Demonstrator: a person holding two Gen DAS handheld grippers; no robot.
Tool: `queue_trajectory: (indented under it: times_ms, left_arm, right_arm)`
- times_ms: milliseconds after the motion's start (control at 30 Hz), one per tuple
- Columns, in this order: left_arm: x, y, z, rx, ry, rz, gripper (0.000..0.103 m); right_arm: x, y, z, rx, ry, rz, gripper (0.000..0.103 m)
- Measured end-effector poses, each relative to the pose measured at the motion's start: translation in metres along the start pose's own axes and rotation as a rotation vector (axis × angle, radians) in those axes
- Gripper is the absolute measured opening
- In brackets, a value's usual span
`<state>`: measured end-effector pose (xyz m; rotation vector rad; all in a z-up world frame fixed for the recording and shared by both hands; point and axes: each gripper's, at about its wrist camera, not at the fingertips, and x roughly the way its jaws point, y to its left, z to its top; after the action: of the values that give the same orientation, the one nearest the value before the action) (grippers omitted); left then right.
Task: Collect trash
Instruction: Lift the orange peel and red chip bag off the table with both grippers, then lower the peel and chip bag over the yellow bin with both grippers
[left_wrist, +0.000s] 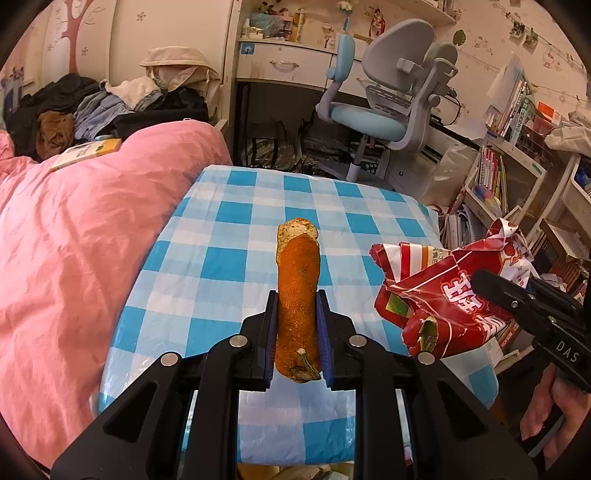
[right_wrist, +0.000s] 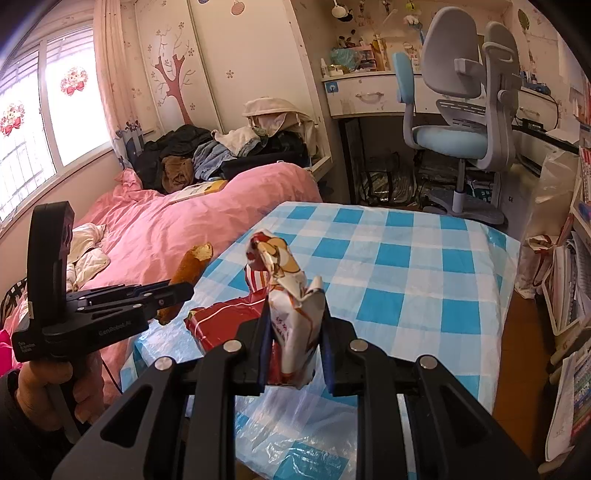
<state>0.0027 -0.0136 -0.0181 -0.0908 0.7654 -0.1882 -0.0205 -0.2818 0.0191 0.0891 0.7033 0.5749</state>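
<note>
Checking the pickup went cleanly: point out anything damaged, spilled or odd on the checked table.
Nothing is spilled on the checked table. The left tool grips a dried orange peel; the right tool grips a crumpled, torn red snack wrapper. Both pieces are held above the cloth.

Both grippers (left_wrist: 298, 314) (right_wrist: 293, 317) raised, jaws apparently clamped tight.

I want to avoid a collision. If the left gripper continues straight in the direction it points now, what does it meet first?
Most likely the checkered tablecloth: the left gripper, shut on the orange peel, points downward over it, and nothing lies between. The snack wrapper in the right gripper stays off to the side. Depth is uncertain.
</note>
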Motion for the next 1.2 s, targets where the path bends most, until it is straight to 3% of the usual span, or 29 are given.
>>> queue_trajectory:
  times_ms: [367, 1200]
  left_arm:
    - [-0.008, -0.003, -0.024, 0.023, 0.02, 0.017, 0.019]
    - [-0.04, -0.016, -0.15, 0.005, 0.189, 0.008, 0.019]
  right_arm:
    - [-0.004, 0.017, -0.026, -0.032, 0.052, 0.021, 0.023]
    - [-0.014, 0.09, -0.149, -0.193, 0.364, 0.114, 0.023]
